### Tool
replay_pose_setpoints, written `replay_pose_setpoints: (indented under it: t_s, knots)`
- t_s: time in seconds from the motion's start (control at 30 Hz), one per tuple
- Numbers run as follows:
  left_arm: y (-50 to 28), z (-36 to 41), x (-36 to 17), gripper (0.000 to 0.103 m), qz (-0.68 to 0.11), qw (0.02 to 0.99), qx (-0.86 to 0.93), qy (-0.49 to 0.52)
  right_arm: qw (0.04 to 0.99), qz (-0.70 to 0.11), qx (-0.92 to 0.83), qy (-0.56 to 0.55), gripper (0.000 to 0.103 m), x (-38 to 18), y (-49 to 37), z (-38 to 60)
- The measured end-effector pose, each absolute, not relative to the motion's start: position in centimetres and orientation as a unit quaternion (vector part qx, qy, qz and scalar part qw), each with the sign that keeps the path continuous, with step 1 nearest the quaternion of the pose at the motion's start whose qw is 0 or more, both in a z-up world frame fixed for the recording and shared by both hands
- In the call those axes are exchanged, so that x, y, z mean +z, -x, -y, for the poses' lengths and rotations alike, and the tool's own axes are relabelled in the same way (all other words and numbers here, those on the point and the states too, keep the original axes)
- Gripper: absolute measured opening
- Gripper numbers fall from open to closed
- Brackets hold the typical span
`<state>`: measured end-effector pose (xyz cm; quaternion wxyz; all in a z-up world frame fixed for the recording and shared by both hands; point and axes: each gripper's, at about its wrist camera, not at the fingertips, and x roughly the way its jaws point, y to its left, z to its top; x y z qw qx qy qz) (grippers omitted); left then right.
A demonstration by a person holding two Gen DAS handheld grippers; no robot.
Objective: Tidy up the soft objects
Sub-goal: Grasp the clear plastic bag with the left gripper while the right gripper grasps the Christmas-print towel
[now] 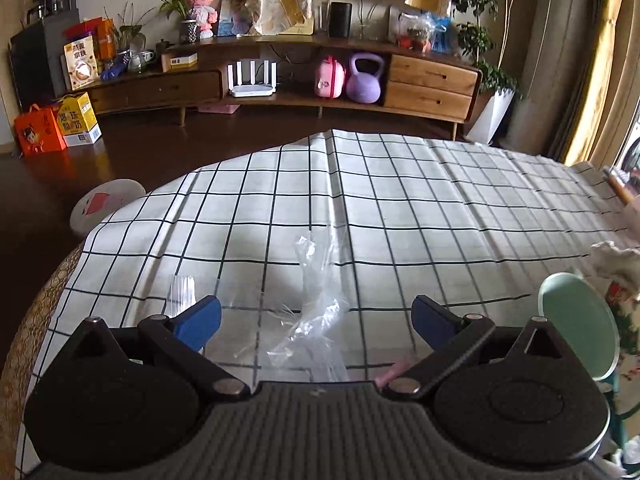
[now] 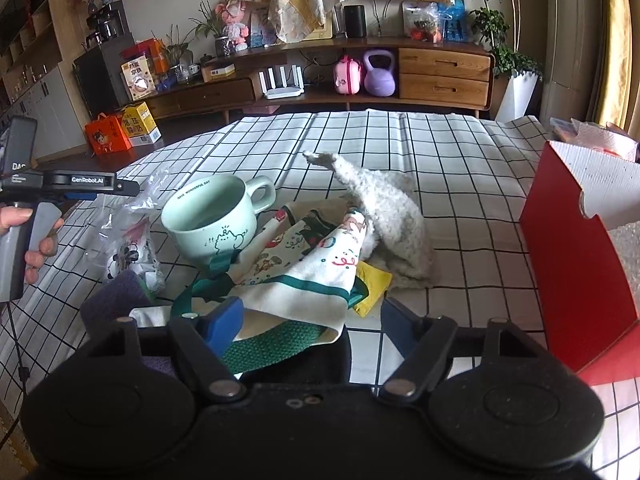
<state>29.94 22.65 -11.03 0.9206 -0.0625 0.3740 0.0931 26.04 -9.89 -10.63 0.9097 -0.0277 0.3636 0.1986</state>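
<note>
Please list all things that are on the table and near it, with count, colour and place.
tablecloth: one, white with black grid, covers the table
mug: one, pale green, upright, left of middle
printed cloth bag: one, white with green straps, beside the mug
fluffy cloth: one, cream, behind the bag
yellow cloth: one, under the bag's edge
clear plastic bag: one, before the left gripper
red box: one, open, right side
left gripper: open
right gripper: open, over the bag
</note>
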Motion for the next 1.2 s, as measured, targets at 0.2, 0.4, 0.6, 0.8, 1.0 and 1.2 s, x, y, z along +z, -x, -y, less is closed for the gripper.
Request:
replay_pose_setpoints:
  t_s: [0.2,0.4,0.6,0.8,1.0,1.2]
  knots:
    - [-31.4,-22.7,-12.4,0.101,-0.383,0.918,0.09,0.049,0.909,-0.365,0.199,0.023,0.075,-10.8,-27.6,9.7]
    - [-31.9,-22.7,-14.1,0.084,-0.4,0.911,0.092,0.047,0.909,-0.367,0.196,0.006,0.071,-11.3,-28.6,9.4]
    - [-31.9,-22.6,-14.5,0.063,-0.401,0.91,0.096,0.032,0.908,-0.373,0.19,0.026,0.061,-12.1,-28.6,8.2]
    - [-31.7,-22.7,-14.4,0.042,-0.398,0.91,0.114,0.028,0.914,-0.359,0.181,0.051,0.042,-12.2,-28.0,8.0]
    - [-31.2,-22.8,-13.7,0.036,-0.386,0.914,0.119,0.036,0.921,-0.343,0.177,0.058,0.021,-11.7,-27.6,8.4]
    - [-30.6,-22.8,-12.3,0.035,-0.381,0.915,0.124,0.047,0.925,-0.329,0.184,0.039,0.009,-10.6,-26.8,9.2]
